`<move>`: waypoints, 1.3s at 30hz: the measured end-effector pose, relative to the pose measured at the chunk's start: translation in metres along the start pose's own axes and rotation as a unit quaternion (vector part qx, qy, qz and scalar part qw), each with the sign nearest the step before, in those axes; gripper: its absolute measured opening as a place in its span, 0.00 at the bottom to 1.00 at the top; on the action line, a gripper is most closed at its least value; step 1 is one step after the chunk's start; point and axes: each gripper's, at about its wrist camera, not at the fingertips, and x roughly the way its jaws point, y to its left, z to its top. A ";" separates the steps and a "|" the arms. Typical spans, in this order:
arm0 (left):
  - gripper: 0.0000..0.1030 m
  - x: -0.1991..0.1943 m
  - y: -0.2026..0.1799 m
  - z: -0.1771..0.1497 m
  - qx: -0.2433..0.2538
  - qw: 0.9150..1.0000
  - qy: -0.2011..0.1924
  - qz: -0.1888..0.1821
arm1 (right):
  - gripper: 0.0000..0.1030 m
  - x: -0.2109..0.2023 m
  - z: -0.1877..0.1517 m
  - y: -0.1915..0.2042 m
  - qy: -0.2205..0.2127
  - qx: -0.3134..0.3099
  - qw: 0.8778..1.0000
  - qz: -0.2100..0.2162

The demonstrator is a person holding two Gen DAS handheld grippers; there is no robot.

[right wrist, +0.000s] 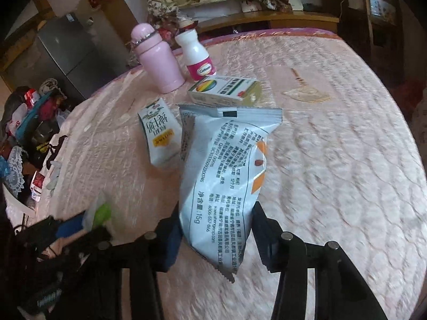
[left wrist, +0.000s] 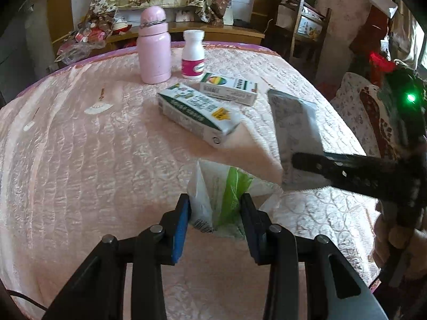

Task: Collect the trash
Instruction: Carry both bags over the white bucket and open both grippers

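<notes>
**Both grippers loaded, bag mouth hidden**

Right gripper clamps a silver snack packet above the bed. Left gripper pinches a white-green plastic bag, its lower part hidden. Milk carton and medicine box lie farther off, blurred.

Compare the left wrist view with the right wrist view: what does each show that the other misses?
Left wrist only: the right gripper seen from outside, and a hand on its handle. Right wrist only: the printed back of the snack packet between the right gripper's fingers, a grey cabinet, and clutter beside the bed. Both: the plastic bag in the left gripper, pink flask, white pill bottle, milk carton, medicine box.
</notes>
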 end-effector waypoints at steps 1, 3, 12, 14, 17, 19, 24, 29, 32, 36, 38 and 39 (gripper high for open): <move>0.39 0.000 -0.003 0.000 0.003 1.000 0.000 -0.003 | 0.49 -0.006 -0.004 -0.002 -0.001 0.001 1.000 -0.001; 0.39 0.000 -0.013 0.001 0.010 1.000 -0.001 -0.009 | 0.49 -0.021 -0.014 -0.010 -0.003 0.002 1.000 -0.009; 0.39 0.007 -0.068 0.001 0.049 0.998 0.001 -0.040 | 0.49 -0.074 -0.048 -0.051 -0.014 0.021 0.999 -0.048; 0.39 0.009 -0.079 0.001 0.056 0.997 0.002 -0.047 | 0.49 -0.086 -0.054 -0.064 -0.019 0.034 0.998 -0.052; 0.39 0.011 -0.100 0.002 0.069 0.996 0.003 -0.057 | 0.49 -0.101 -0.063 -0.079 -0.028 0.045 0.996 -0.067; 0.39 0.013 -0.115 0.003 0.080 0.995 0.004 -0.065 | 0.49 -0.111 -0.069 -0.091 -0.032 0.057 0.995 -0.072; 0.39 0.019 -0.150 0.005 0.101 0.992 0.006 -0.080 | 0.49 -0.134 -0.084 -0.119 -0.045 0.084 0.991 -0.090; 0.39 0.021 -0.181 0.009 0.119 0.988 0.006 -0.095 | 0.49 -0.153 -0.098 -0.147 -0.053 0.111 0.987 -0.107; 0.39 0.024 -0.200 0.011 0.129 0.986 0.007 -0.104 | 0.49 -0.163 -0.105 -0.161 -0.057 0.124 0.983 -0.119; 0.39 0.027 -0.222 0.014 0.141 0.983 0.009 -0.115 | 0.49 -0.175 -0.115 -0.179 -0.059 0.141 0.979 -0.131; 0.39 0.028 -0.231 0.015 0.145 0.982 0.010 -0.121 | 0.49 -0.180 -0.120 -0.187 -0.061 0.150 0.977 -0.137; 0.39 0.029 -0.236 0.016 0.147 0.981 0.011 -0.124 | 0.49 -0.183 -0.122 -0.191 -0.063 0.154 0.976 -0.140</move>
